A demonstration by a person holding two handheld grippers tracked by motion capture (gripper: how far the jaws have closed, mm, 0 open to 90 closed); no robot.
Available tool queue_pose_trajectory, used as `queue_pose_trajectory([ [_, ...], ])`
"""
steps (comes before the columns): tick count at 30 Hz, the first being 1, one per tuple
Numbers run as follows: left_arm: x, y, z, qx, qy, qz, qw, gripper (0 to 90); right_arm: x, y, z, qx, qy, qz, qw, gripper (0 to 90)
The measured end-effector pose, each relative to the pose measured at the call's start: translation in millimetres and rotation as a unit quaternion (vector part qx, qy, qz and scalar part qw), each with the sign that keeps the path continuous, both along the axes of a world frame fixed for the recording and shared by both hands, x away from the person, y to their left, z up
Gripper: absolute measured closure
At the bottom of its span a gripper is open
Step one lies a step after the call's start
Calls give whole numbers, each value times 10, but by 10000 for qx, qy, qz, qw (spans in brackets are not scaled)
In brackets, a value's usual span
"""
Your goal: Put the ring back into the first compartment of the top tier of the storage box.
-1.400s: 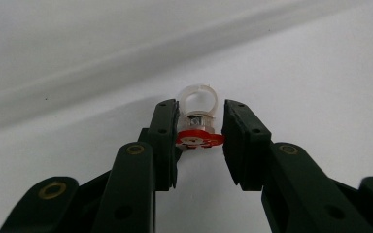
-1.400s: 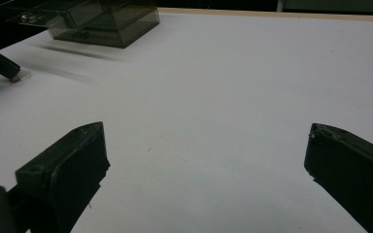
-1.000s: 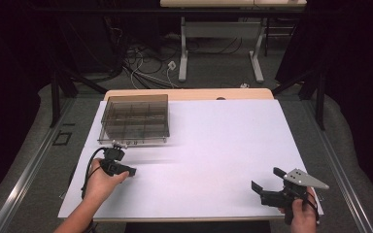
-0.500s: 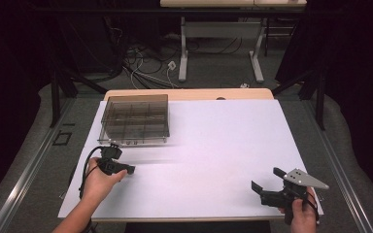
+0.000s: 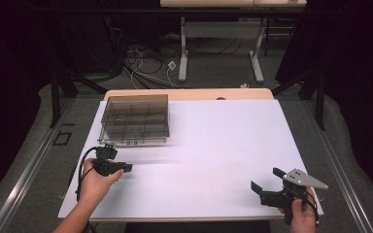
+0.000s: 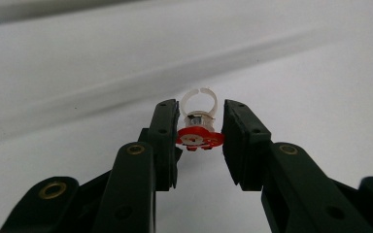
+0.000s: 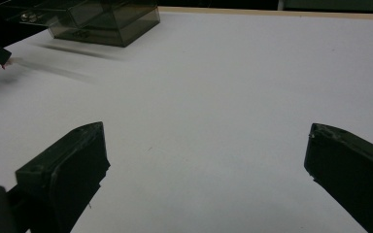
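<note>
High view: left gripper [image 5: 126, 167] sits low over the white table [image 5: 223, 145], just in front of the smoky compartment box [image 5: 135, 119], which lies ahead of its jaws and slightly right. Right gripper [image 5: 263, 180] is at the near right corner, well apart from the box. Left hand is clearly nearer.

Left gripper view: jaws clamp a small toy ring [image 6: 200, 121] between the pads. Clear split band stands up and away from the camera, red flower-shaped top faces it. Band's opening points along the jaws. Tiny, light plastic; likely slips if the squeeze eases.

Right gripper view: jaws spread wide, nothing between them. Box at far left, bare sheet ahead.

My guess: ring goes into a box compartment.
</note>
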State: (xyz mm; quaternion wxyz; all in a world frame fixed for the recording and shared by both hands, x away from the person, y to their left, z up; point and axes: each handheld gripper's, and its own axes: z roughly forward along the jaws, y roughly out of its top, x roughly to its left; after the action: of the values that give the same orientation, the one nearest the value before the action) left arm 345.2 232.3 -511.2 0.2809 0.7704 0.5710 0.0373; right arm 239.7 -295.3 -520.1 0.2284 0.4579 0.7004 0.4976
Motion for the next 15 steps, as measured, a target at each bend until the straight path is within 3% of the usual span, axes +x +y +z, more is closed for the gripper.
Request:
queue_pose_trajectory([
  [8,-47,75,97,-216,-236,59,9995,672,2,1,-3,6,45,8,10000,14],
  [15,-76,85,185,-243,-401,-14,9989,671,1,0,-4,-20,78,-4,10000,14],
])
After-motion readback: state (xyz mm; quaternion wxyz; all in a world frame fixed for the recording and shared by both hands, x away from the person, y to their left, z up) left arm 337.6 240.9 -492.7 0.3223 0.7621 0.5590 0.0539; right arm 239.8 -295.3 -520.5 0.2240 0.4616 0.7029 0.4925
